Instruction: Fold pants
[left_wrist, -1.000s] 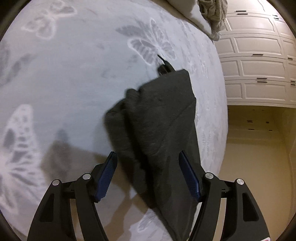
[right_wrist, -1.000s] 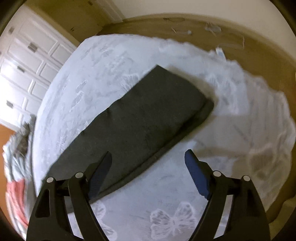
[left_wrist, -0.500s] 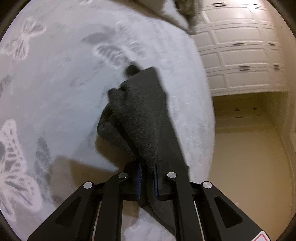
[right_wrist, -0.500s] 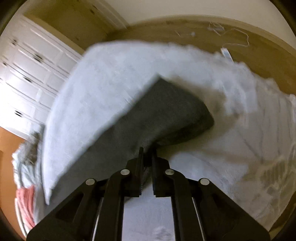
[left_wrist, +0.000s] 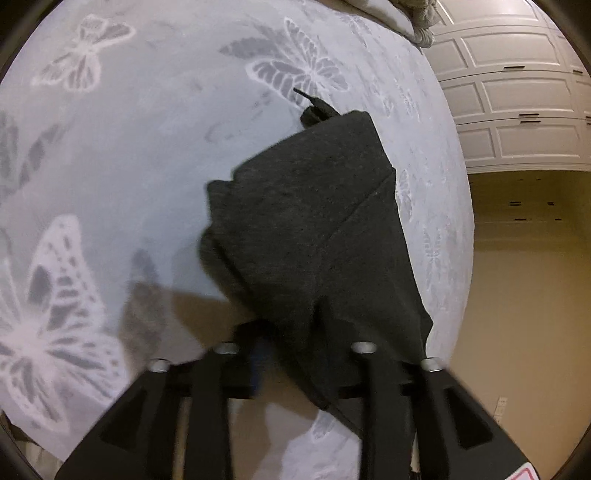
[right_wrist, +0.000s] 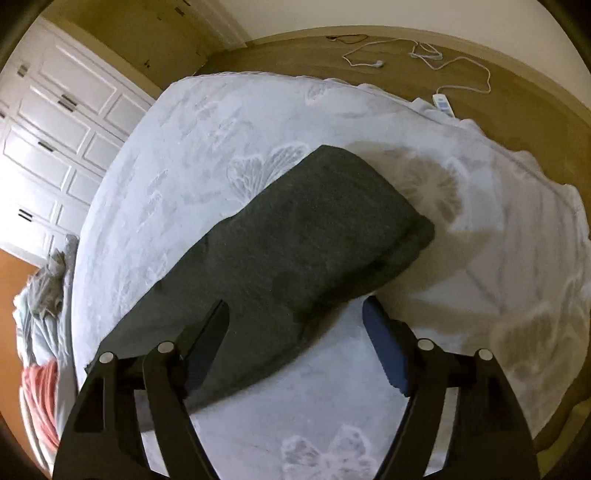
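Observation:
The dark grey pants (left_wrist: 314, 221) lie folded on a pale blue bedspread with white butterflies (left_wrist: 129, 147). A drawstring end pokes out at their far edge. In the left wrist view my left gripper (left_wrist: 295, 350) has its jaws apart, and the near end of the pants drapes over the right finger. In the right wrist view the pants (right_wrist: 295, 251) lie as a folded strip. My right gripper (right_wrist: 295, 332) is open just above their near edge, holding nothing.
White panelled wardrobe doors (left_wrist: 517, 110) stand beyond the bed's right edge, with tan floor below. A rumpled blanket (left_wrist: 413, 18) lies at the far end. In the right wrist view a white cable and power strip (right_wrist: 441, 101) lie on the floor, and striped clothes (right_wrist: 37, 387) sit at the left.
Both grippers were open a second ago, shut on the pants half a second ago, and have opened again. The fold has been laid down on the bed.

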